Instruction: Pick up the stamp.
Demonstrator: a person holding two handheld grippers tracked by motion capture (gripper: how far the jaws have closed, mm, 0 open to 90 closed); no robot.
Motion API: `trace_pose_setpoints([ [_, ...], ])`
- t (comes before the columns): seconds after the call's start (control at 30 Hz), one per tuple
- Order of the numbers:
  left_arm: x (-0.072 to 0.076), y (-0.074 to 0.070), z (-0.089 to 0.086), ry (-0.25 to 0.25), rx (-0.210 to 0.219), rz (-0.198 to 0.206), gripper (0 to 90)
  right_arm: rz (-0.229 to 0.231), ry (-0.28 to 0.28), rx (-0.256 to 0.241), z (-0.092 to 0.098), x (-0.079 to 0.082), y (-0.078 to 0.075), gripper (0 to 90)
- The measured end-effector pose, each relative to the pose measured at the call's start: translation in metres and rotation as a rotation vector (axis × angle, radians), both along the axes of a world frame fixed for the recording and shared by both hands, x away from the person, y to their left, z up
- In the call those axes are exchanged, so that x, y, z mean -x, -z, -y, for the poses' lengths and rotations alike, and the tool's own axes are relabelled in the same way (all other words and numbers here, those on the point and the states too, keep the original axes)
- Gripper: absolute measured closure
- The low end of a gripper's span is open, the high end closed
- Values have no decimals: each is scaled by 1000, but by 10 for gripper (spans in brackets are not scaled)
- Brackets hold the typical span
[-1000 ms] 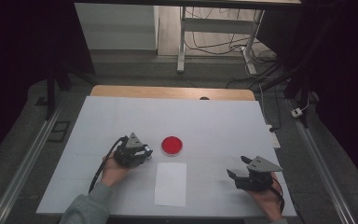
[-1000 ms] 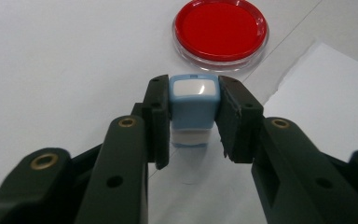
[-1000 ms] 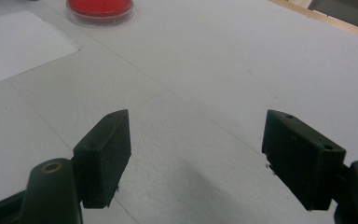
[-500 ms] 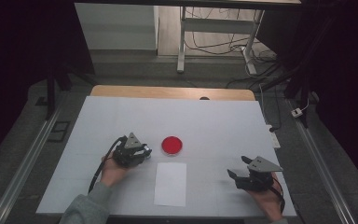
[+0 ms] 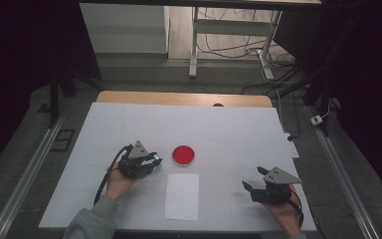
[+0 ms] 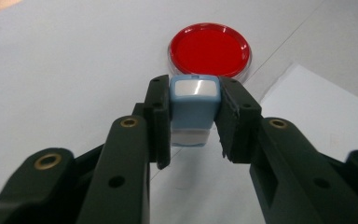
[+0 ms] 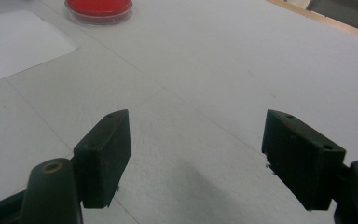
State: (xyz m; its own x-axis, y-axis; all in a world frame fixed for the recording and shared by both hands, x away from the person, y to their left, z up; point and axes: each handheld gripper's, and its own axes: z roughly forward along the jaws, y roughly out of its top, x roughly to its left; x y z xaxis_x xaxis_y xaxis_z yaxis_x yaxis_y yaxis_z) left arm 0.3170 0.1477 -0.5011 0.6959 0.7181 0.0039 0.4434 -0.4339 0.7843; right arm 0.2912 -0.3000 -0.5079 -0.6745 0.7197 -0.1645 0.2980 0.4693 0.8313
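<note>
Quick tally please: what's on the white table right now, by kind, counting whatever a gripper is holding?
Red round ink pad: 1
White paper sheet: 1
Light blue stamp, clamped in the left gripper: 1
Total: 3 things. The right gripper is open with nothing between its jaws.

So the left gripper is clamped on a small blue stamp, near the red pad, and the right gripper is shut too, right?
Not quite: the right gripper is open, its jaws wide apart and empty in the right gripper view. The left gripper does clamp the blue stamp, near the red pad.
</note>
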Motion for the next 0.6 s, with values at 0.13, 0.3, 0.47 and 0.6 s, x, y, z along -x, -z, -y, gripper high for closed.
trace_pose_setpoints([
  [0.13,1,-3,-2,0,16,5,672,-4,-3,-2,0,0,1,238],
  [0.3,2,-6,-4,1,47,4,672,-3,-4,-3,-1,0,1,238],
  [0.47,4,-11,-4,9,71,11,672,0,-3,-2,-1,0,0,238],
  [0.6,6,-15,-3,16,82,16,672,1,-3,-1,-1,0,1,238],
])
